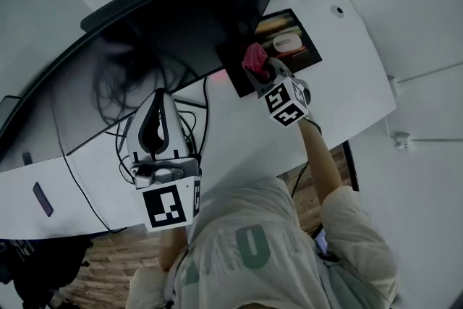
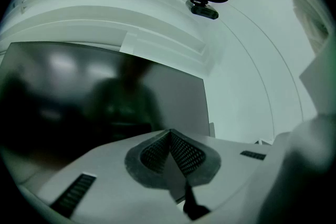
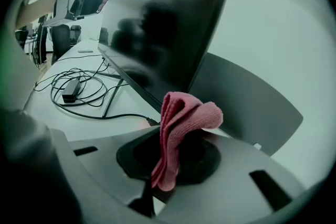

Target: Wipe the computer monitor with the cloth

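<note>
There was one monitor [image 1: 173,32], a single wide curved screen, and one desk [image 1: 239,141]. One cloth [image 3: 178,123], pink, was the only one in view. Two tools were present, the left tool [image 1: 160,101] and the right tool [image 1: 259,67], each with one marker cube, so two cubes in all. One person showed from above. The cables [image 1: 121,134] made one tangle, and its separate leads could not be counted. There was one black power brick [image 3: 69,91], one dark pad [image 1: 235,74] and one pale rounded object [image 1: 287,42].
</note>
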The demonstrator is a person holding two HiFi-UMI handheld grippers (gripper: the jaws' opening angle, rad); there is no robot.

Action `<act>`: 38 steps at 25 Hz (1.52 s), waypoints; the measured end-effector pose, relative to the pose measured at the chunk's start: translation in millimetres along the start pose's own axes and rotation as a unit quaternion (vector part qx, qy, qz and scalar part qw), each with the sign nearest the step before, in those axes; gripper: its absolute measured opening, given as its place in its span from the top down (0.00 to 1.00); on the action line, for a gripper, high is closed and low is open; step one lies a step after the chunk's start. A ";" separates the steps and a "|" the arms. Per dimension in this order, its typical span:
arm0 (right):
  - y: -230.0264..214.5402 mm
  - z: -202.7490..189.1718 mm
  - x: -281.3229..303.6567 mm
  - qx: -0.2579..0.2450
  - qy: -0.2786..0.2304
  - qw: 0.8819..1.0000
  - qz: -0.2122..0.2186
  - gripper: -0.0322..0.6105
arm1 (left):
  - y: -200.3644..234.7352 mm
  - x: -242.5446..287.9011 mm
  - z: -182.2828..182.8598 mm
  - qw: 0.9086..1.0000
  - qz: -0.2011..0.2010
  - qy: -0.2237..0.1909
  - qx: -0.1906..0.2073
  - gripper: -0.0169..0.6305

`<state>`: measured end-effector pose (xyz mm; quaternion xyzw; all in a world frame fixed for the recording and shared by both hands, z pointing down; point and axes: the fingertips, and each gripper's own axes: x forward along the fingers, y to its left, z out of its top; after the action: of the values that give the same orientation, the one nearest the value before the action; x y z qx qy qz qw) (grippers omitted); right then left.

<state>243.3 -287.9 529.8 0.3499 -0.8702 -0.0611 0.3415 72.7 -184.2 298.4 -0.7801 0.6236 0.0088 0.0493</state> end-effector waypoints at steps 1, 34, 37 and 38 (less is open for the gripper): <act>-4.0 3.6 -6.7 0.006 -0.003 1.000 -0.013 0.86 | 0.7 -0.6 1.6 1.000 0.002 -0.002 0.000 0.95; 56.8 233.1 -200.7 0.141 -0.347 0.922 -0.096 0.86 | -12.1 -49.7 46.5 0.997 0.028 -0.065 0.020 0.95; 58.0 233.2 -199.6 0.140 -0.346 0.923 -0.095 0.86 | -11.3 -50.0 47.0 0.997 0.029 -0.065 0.020 0.95; 58.0 233.4 -199.3 0.139 -0.345 0.923 -0.095 0.86 | -11.2 -49.9 47.2 0.997 0.029 -0.066 0.021 0.95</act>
<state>165.7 -145.8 262.6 0.4322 -0.8965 -0.0892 -0.0396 74.8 -129.1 255.9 -0.7583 0.6414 0.0486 0.1059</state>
